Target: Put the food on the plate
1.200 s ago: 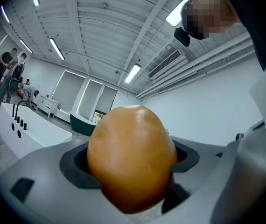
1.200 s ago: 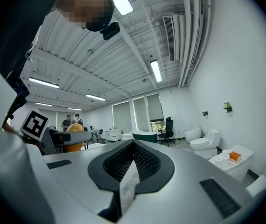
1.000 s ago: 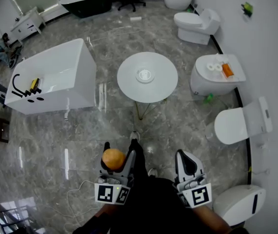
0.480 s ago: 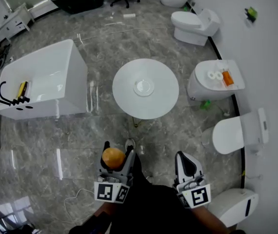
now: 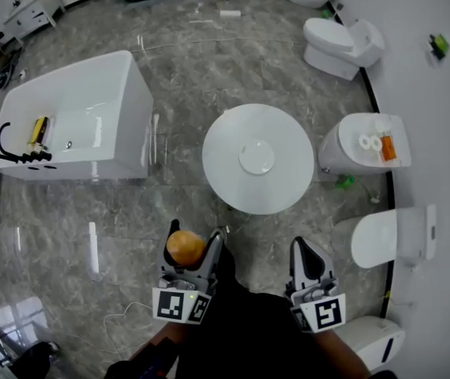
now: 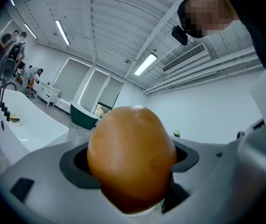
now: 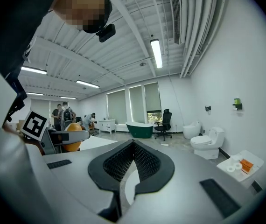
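An orange-brown rounded piece of food (image 5: 183, 247) sits between the jaws of my left gripper (image 5: 193, 242), which is shut on it. It fills the left gripper view (image 6: 132, 160). My right gripper (image 5: 304, 251) is held beside it at the lower right, shut with nothing in it; its dark pads (image 7: 144, 164) meet in the right gripper view. Ahead stands a round white table (image 5: 229, 176) with a small white plate (image 5: 256, 156) at its middle. Both grippers hang over the floor, short of the table's near edge.
A white bathtub (image 5: 75, 125) stands to the left of the table. Toilets (image 5: 342, 42) (image 5: 389, 237) and a white unit holding paper rolls (image 5: 365, 142) line the right wall. A white cable (image 5: 122, 318) lies on the marble floor at lower left.
The table and plate have come nearer and shifted right in the head view. Both grippers keep the same pose, the left still holding the food.
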Demonstrator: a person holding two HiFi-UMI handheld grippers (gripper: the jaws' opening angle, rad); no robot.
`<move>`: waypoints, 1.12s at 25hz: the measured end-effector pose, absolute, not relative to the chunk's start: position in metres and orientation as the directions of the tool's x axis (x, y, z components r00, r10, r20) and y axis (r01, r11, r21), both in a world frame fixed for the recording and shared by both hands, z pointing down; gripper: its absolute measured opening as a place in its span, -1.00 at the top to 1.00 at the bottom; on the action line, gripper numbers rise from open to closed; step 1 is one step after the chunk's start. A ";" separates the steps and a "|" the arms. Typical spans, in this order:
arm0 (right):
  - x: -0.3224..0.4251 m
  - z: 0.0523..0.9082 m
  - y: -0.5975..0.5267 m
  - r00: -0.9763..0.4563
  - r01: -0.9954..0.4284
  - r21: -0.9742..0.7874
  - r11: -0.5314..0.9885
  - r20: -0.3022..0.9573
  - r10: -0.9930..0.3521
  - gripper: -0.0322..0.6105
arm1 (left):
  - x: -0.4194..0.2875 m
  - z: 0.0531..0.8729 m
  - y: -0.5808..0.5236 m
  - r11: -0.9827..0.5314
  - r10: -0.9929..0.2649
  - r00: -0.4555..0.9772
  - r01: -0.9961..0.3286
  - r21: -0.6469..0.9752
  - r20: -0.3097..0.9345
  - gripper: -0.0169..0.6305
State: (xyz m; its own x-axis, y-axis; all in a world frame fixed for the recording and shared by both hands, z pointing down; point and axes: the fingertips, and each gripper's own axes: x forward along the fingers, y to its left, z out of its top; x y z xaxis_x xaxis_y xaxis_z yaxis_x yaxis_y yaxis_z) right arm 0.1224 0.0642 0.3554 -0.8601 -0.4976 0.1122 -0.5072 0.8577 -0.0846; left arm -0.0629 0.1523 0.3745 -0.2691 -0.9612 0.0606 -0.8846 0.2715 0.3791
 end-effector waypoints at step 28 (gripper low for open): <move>0.076 0.348 -0.045 -0.898 -0.440 -0.102 0.892 0.048 -0.437 0.89 | -0.086 0.407 0.028 0.283 -0.957 -0.242 -0.900 0.331 0.160 -0.25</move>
State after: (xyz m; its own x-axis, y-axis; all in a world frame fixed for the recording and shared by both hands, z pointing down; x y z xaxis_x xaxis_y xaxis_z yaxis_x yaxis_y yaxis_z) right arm 0.0760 -0.0447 0.3475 -0.8979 -0.4374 0.0484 -0.4401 0.8922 -0.1018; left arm -0.0862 0.0280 0.4071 -0.2416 -0.9571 0.1598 -0.9002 0.2826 0.3313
